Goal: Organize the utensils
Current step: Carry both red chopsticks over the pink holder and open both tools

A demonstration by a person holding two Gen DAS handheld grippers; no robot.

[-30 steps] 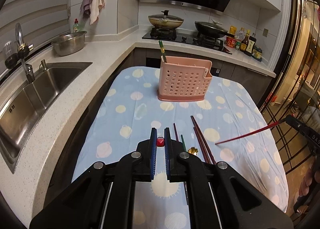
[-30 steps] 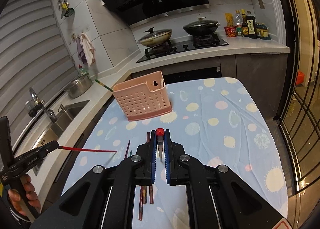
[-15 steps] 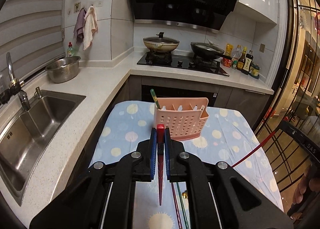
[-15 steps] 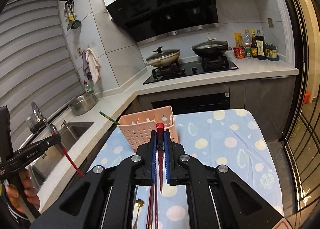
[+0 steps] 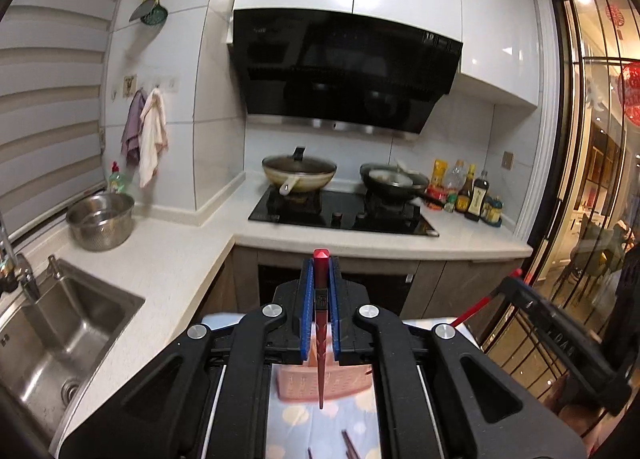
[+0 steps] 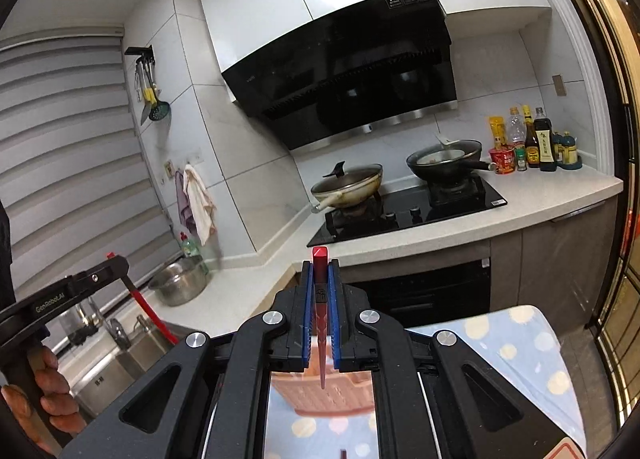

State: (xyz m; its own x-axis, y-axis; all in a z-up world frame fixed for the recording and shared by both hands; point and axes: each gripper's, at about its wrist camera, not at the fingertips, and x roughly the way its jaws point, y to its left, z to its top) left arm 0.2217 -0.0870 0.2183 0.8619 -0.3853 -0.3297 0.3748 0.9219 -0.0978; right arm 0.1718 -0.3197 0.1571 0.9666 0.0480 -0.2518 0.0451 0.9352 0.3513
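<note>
My left gripper (image 5: 320, 265) is shut on a red chopstick (image 5: 320, 343) that hangs tip down between its blue pads. Below it, seen through the gripper frame, stands the pink perforated utensil holder (image 5: 298, 385) on the dotted blue tablecloth (image 5: 296, 419). More dark chopsticks (image 5: 347, 446) lie on the cloth near the bottom edge. My right gripper (image 6: 320, 263) is likewise shut on a second red chopstick (image 6: 321, 343), with the pink holder (image 6: 304, 391) beneath it. Each view shows the other gripper at its edge: right gripper (image 5: 520, 291), left gripper (image 6: 116, 263).
Behind the table runs an L-shaped counter with a black hob (image 5: 344, 215), two woks (image 5: 299, 173), sauce bottles (image 5: 476, 195), a steel bowl (image 5: 100, 221) and a sink (image 5: 56, 335). A glass door (image 5: 592, 195) stands at the right. A hand (image 6: 48, 399) holds the left gripper's handle.
Both grippers rose from the table with their chopsticks and tilted up toward level. The chopsticks, first slanting, now hang tip down. The holder dropped to the bottom of both views.
</note>
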